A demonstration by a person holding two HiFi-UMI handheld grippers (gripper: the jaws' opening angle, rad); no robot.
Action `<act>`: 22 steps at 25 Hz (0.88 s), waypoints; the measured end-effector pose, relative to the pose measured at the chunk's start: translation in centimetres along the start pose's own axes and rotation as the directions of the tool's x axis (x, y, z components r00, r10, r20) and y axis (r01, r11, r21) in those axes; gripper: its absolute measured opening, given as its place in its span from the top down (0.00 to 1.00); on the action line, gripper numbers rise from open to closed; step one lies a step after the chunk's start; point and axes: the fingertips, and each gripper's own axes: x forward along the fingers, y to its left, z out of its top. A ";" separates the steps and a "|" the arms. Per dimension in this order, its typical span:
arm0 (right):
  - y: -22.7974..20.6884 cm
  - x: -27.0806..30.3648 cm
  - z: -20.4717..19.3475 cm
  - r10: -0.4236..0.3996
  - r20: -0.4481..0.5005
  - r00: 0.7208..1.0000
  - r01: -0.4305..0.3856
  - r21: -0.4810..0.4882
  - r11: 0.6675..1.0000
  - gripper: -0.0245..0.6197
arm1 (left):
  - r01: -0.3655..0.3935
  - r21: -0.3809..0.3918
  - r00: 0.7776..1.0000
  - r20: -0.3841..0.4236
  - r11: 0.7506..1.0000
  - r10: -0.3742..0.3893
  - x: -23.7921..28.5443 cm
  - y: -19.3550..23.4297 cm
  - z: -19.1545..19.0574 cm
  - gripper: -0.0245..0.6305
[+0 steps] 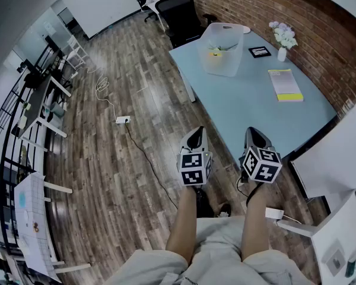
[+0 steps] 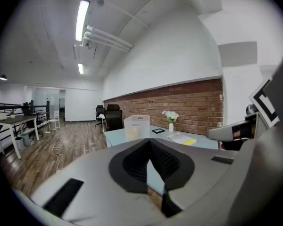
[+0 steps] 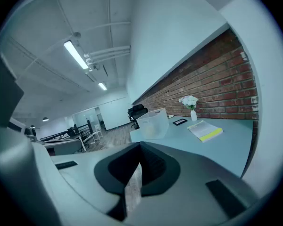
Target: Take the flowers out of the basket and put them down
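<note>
A translucent plastic basket (image 1: 221,49) stands at the far end of a light-blue table (image 1: 243,108). Yellow and green flowers (image 1: 216,52) show dimly inside it. Both grippers hover side by side near the table's near corner, well short of the basket. My left gripper (image 1: 196,134) is shut with nothing in it, and so is my right gripper (image 1: 253,132). In the left gripper view the basket (image 2: 137,126) lies ahead beyond the closed left gripper (image 2: 149,142). In the right gripper view the basket (image 3: 153,123) sits past the closed right gripper (image 3: 140,147).
White flowers in a small vase (image 1: 283,37), a yellow-edged book (image 1: 285,85) and a small black frame (image 1: 259,51) also sit on the table. Black office chairs (image 1: 181,8) stand behind it. A power strip (image 1: 123,120) with a cable lies on the wooden floor.
</note>
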 end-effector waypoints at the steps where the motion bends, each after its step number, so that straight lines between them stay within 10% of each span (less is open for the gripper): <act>1: 0.3 0.3 0.2 0.007 0.003 1.000 -0.007 -0.007 1.000 0.94 | -0.006 0.012 1.000 -0.007 1.000 0.007 0.2 0.4 -0.1 0.93; 12: 2.5 2.3 -0.3 0.048 -0.031 0.998 -0.050 -0.068 0.996 0.94 | -0.026 0.035 1.000 -0.015 0.999 0.027 0.5 1.3 -0.2 0.93; 22: 1.7 3.2 3.2 0.053 0.156 0.986 -0.073 0.124 0.990 0.93 | -0.003 0.012 1.000 0.006 1.000 0.003 2.3 4.0 1.5 0.93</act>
